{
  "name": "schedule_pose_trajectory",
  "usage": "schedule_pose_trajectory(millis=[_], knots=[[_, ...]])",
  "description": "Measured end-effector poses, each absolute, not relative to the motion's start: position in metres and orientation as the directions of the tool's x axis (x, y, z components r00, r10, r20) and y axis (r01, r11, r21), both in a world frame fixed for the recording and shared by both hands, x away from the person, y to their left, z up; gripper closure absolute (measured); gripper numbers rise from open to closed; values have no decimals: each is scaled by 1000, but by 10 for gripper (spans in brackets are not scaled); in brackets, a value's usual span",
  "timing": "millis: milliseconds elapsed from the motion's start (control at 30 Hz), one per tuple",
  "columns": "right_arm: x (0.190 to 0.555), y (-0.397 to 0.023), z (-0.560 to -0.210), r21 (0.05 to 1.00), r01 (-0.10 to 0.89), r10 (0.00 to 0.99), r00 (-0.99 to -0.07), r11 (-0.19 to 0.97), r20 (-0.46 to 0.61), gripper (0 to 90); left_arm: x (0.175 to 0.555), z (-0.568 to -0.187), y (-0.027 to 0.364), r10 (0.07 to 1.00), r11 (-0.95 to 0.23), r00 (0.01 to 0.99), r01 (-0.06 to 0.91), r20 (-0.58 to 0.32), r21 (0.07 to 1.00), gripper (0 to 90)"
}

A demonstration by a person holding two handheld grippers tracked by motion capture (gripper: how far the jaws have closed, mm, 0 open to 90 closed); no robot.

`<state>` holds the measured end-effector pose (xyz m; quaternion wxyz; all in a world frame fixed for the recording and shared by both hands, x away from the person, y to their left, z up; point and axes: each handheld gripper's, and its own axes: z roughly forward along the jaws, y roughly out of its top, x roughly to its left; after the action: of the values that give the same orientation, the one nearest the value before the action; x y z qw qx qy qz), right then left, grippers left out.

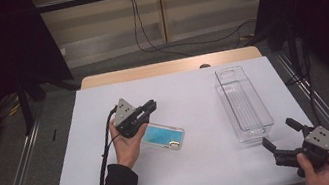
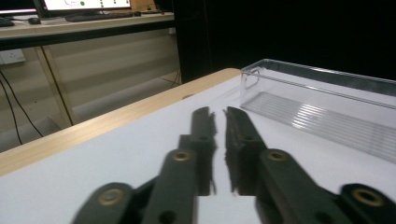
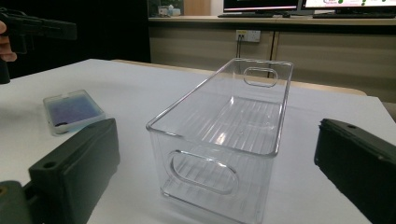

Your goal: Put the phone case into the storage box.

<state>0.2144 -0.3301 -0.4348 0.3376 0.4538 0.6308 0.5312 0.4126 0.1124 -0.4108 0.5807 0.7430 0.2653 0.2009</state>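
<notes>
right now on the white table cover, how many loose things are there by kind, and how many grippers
clear plastic rectangular bin with handle cutouts: 1
phone case with a blue-green back and clear rim: 1
black two-jaw grippers: 2, the left gripper and the right gripper
total: 4

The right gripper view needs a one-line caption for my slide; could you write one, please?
Open right tongs face an empty clear bin on the white table, a phone case lying to its left.
</notes>
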Motion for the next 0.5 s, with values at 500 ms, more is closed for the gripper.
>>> schedule_pose_trajectory(millis=[500], knots=[[214,-330,-435,977,211,930,-362,25,55,0,415,-405,111,586,-238,807,257,-72,937,900]])
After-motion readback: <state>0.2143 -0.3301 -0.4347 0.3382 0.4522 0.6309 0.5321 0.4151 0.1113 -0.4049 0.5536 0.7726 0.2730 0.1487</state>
